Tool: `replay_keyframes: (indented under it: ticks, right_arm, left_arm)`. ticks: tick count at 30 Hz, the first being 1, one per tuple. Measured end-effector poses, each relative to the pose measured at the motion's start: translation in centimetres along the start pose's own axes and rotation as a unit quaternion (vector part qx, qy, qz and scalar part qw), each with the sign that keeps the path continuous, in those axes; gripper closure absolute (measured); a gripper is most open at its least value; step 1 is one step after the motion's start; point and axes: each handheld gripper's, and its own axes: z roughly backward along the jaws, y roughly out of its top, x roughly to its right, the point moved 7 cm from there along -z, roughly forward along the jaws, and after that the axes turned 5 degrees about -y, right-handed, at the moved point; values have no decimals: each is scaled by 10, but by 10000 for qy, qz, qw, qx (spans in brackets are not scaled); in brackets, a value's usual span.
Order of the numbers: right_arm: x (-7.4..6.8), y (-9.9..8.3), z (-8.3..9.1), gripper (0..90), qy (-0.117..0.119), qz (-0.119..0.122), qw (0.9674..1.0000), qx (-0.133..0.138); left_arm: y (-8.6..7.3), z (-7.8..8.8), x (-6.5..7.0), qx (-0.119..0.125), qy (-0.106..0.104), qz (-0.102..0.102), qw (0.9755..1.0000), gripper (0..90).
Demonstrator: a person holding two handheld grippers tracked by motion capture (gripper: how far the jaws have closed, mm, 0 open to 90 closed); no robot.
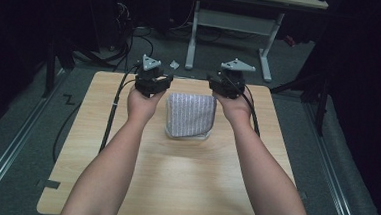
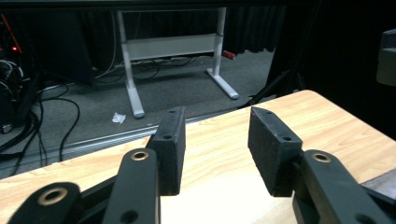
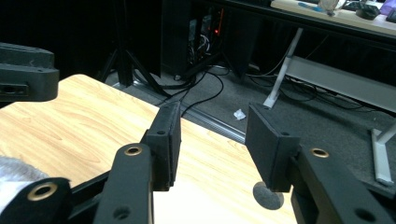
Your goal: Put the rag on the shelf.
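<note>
High view: we are holding the left gripper and the right gripper above the far part of the wooden table, with the folded grey cloth lying flat on the tabletop between them, slightly nearer to us than both sets of jaws and touching neither. Each gripper is sitting just beside an upper corner of the cloth. In the left gripper view we are seeing the left gripper with its jaws parted and only bare wood between them. In the right gripper view the right gripper is likewise released, a corner of the cloth showing at the lower left.
</note>
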Motion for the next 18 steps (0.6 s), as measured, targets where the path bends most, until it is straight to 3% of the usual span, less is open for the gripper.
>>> replay_keyframes:
  ticks: [2, 5, 7, 10, 18]
  right_arm:
    - [0, -2, 5, 547, 10, -11, 10000, 26]
    - [0, -4, 15, 544, 9, 53, 9999, 97]
    - [-2, -5, 20, 539, 44, 47, 9999, 101]
    - [-3, -9, 29, 538, 74, 73, 9998, 144]
    - [-11, -26, 48, 525, 141, 152, 9997, 161]
  left_arm:
    - [-2, 5, 2, 28, -4, -27, 10000, 556]
    - [-7, 10, 5, -116, -26, -92, 9999, 538]
    - [-9, 16, 6, -33, 1, -158, 9999, 537]
    - [-11, 23, 6, -2, -9, -74, 10000, 535]
    - [-20, 45, 9, 46, -31, -81, 10000, 536]
